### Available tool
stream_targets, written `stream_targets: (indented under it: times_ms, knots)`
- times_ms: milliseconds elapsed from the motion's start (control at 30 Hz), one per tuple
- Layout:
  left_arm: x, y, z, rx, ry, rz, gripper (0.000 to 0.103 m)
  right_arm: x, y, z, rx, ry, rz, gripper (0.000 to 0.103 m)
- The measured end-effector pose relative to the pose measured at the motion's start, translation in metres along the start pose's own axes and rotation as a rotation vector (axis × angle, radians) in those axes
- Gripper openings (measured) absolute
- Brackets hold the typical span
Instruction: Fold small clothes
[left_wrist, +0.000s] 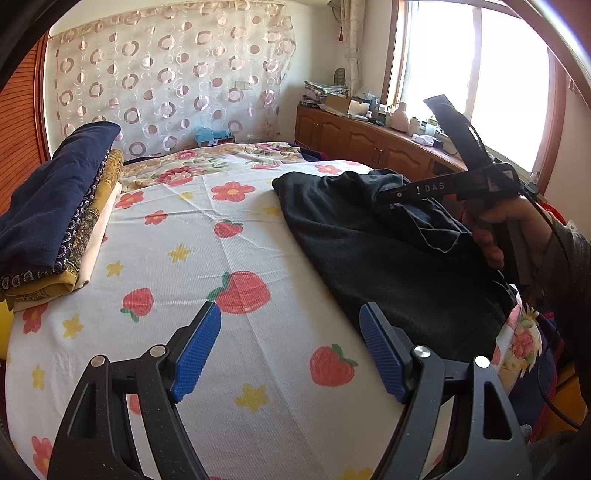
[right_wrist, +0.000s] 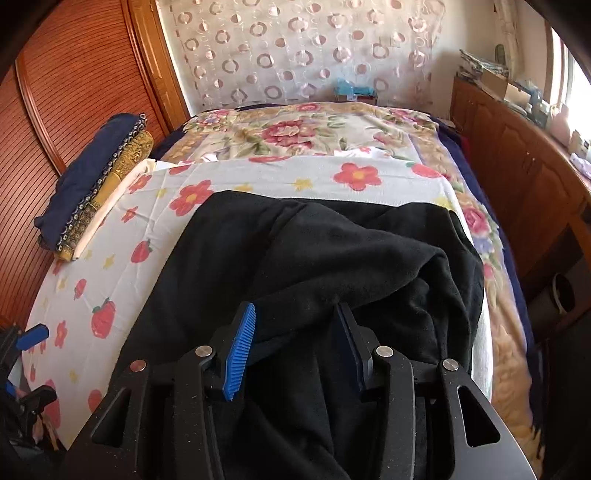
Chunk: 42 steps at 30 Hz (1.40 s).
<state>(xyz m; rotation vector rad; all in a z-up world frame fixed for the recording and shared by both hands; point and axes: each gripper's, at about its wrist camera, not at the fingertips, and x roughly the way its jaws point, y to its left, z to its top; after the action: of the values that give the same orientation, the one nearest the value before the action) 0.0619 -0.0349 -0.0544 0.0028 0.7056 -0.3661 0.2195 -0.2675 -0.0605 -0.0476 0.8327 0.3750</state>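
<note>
Now the right gripper (right_wrist: 295, 347) stands parted over a ridge of the black fleece garment (right_wrist: 332, 251), pads clear; the left gripper (left_wrist: 290, 350) hangs wide, empty, the garment to its right on the bed (left_wrist: 221, 258). Next, I judge: regrip an edge to fold.

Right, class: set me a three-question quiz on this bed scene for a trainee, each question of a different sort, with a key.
1. True or false: the left tongs grip the black garment.
2. Multiple choice: the top item of the folded stack is A) navy B) red C) green.
3. Fill in: the sheet is printed with flowers, stars and ____.
Key: 1 false, they stand open over the sheet; 2 A; 3 strawberries.
</note>
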Motion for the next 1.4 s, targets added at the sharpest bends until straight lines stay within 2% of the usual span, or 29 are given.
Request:
stream_targets:
  times_ms: [100,200,267,400,500,567,633,733,833,967,1133,1267,1400]
  knots:
    - [0.000,-0.001,0.000,0.001,0.003,-0.002,0.078,0.002,-0.007,0.006,0.018,0.007,0.045,0.045]
    - [0.000,-0.002,-0.001,0.005,0.004,-0.002,0.078,0.000,-0.012,0.012,0.006,-0.008,0.075,0.009]
    - [0.000,-0.001,-0.001,0.003,0.006,-0.002,0.078,-0.009,-0.011,0.014,-0.036,-0.042,0.054,0.008]
    - [0.003,-0.001,-0.001,-0.001,0.011,-0.004,0.078,-0.040,-0.024,0.030,-0.071,-0.143,-0.072,0.007]
    - [0.003,-0.003,-0.001,0.004,0.013,-0.006,0.078,-0.050,-0.048,0.051,-0.082,-0.185,-0.280,0.007]
    - [0.003,-0.004,-0.002,0.007,0.012,-0.007,0.078,-0.042,-0.069,0.060,-0.050,-0.153,-0.329,0.007]
    - [0.003,-0.004,-0.002,0.008,0.014,-0.008,0.078,-0.031,-0.080,0.063,-0.056,-0.103,-0.384,0.020]
    - [0.003,-0.004,-0.003,0.009,0.016,-0.010,0.078,-0.018,-0.081,0.057,-0.072,-0.044,-0.357,0.032]
    - [0.004,-0.007,-0.003,0.015,0.018,-0.014,0.078,-0.024,-0.072,0.038,-0.096,-0.054,-0.353,0.033]
    - [0.004,-0.012,-0.002,0.024,0.021,-0.023,0.078,-0.046,-0.050,0.005,-0.109,-0.084,-0.272,0.033]
    - [0.009,-0.022,0.001,0.038,0.030,-0.044,0.078,-0.081,-0.035,-0.065,-0.143,-0.112,-0.233,0.033]
    - [0.012,-0.030,0.004,0.040,0.032,-0.078,0.083,-0.103,-0.028,-0.108,-0.141,-0.098,-0.170,0.033]
    - [0.018,-0.041,0.006,0.071,0.056,-0.078,0.084,-0.107,-0.033,-0.132,-0.136,-0.069,-0.165,0.033]
